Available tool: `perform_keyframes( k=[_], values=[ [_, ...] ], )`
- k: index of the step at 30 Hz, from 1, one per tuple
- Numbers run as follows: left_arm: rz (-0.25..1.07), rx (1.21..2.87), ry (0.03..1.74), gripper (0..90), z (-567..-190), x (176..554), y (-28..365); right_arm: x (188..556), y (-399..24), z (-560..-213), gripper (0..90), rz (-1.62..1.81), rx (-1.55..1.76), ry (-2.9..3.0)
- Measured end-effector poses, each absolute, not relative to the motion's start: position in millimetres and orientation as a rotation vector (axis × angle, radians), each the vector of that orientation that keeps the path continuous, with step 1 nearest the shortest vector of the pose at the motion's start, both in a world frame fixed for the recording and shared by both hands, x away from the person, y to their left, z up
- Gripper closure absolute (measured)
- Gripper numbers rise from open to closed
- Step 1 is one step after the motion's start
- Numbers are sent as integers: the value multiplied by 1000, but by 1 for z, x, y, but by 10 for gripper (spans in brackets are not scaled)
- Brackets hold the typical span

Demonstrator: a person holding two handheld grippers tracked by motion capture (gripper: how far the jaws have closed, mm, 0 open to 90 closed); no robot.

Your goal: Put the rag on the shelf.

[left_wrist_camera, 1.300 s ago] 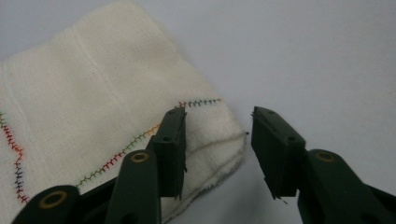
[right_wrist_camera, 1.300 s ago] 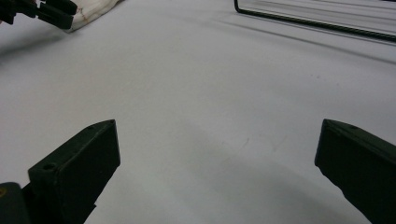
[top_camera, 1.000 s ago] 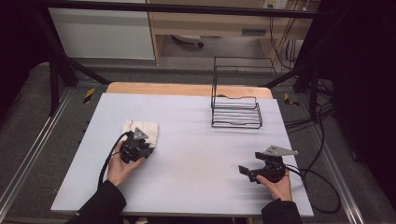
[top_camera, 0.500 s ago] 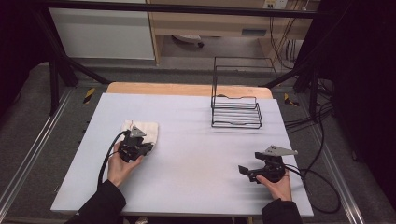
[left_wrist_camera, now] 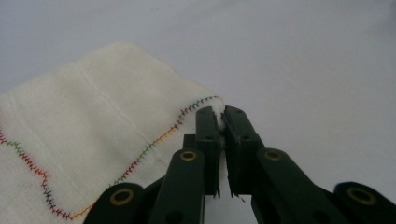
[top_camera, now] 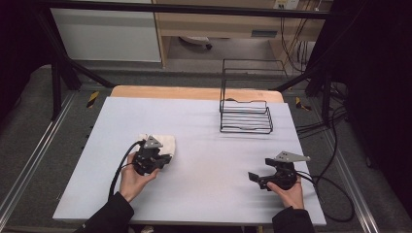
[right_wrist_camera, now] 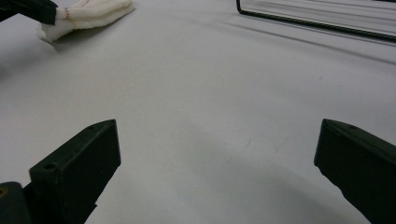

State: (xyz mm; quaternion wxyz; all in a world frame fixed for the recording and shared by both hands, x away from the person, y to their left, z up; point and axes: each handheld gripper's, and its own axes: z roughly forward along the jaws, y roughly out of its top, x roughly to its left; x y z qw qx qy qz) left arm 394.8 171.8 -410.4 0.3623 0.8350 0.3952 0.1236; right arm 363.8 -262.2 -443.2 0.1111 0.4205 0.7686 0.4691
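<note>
One wire rack [top_camera: 245, 116] empty; left hand-held gripper [left_wrist_camera: 222, 116] just closed, clamping cloth [left_wrist_camera: 93, 140] corner; right hand-held gripper [right_wrist_camera: 215, 154] apart.

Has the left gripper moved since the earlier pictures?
Yes. The left gripper, shut on the cloth, moved slightly right, toward the rack.

Cloth [left_wrist_camera: 93, 140] cut off at left and bottom edges in left gripper view, corner hidden between the jaws. Wire rack [right_wrist_camera: 322, 18] cropped at top edge in right gripper view.
</note>
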Motion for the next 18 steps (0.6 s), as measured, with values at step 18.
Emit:
perform_keyframes(
  k=[18],
  values=[
    [279, 2155, 903, 657, -412, 384, 155, 363, -258, -441, 14, 1384, 1223, 2241]
  ],
)
